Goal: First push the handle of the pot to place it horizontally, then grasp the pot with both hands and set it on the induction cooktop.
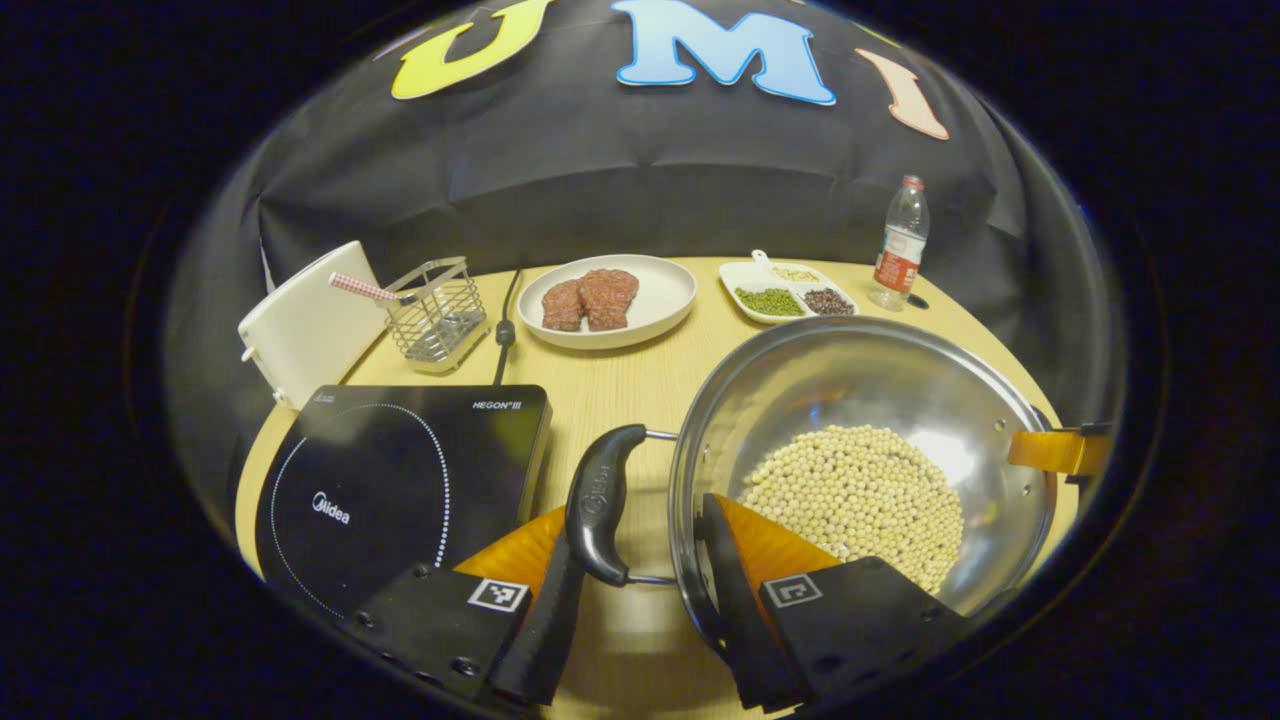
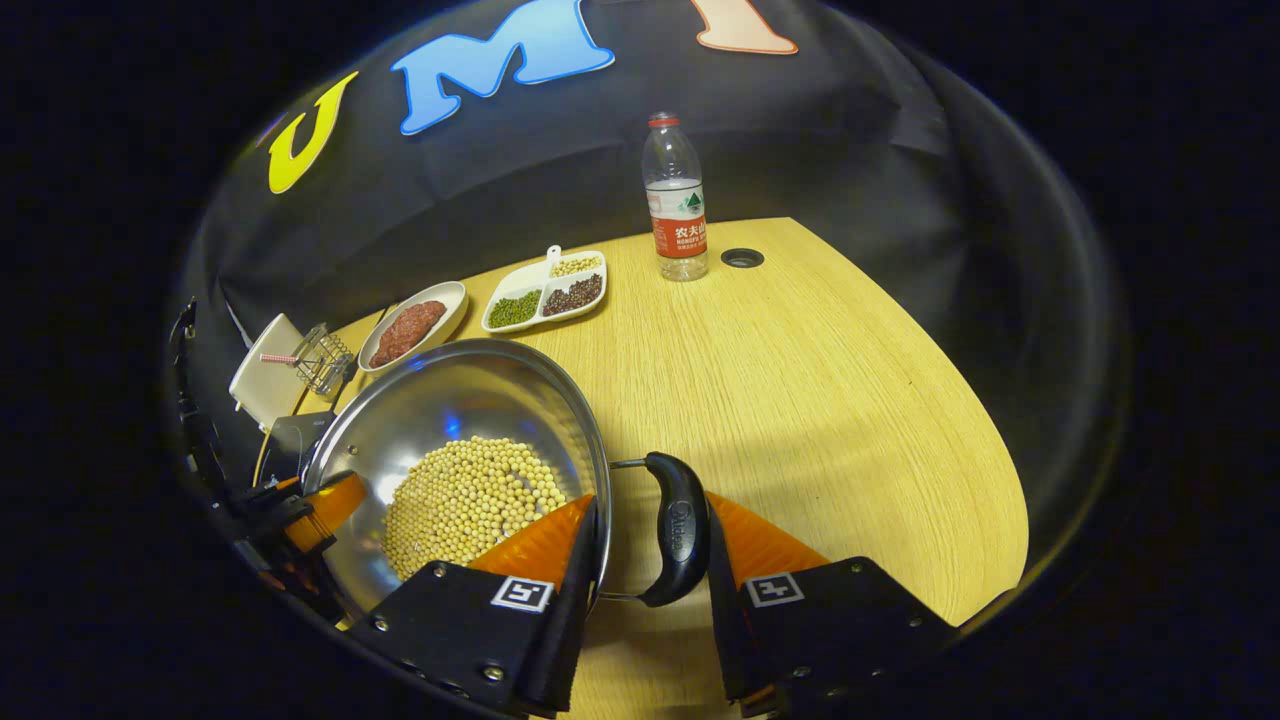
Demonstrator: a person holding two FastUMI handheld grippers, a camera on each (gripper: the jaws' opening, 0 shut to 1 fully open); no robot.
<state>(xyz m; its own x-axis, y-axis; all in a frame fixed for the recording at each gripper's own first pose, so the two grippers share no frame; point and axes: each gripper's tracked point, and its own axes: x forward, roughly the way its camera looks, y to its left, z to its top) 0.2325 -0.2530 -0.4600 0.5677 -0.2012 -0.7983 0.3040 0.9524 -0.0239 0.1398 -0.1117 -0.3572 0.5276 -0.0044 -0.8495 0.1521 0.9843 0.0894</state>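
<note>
Both tongs, left (image 1: 640, 590) and right (image 2: 645, 590), are clamping the rigid, bean-laden pot (image 1: 860, 420) at its handles, beside the cooktop (image 1: 400, 480); likely heavy.

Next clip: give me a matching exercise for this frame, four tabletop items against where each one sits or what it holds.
Things:
1. pot
2. round plate
3. wire basket
4. water bottle

Descriptions:
A. holds two dark reddish patties
B. stands upright at the far edge of the table, beside a small round hole
C. holds pale round beans, with a gripper at each side handle
D. sits behind the induction cooktop, next to a white board

Pairs: 1-C, 2-A, 3-D, 4-B
</note>
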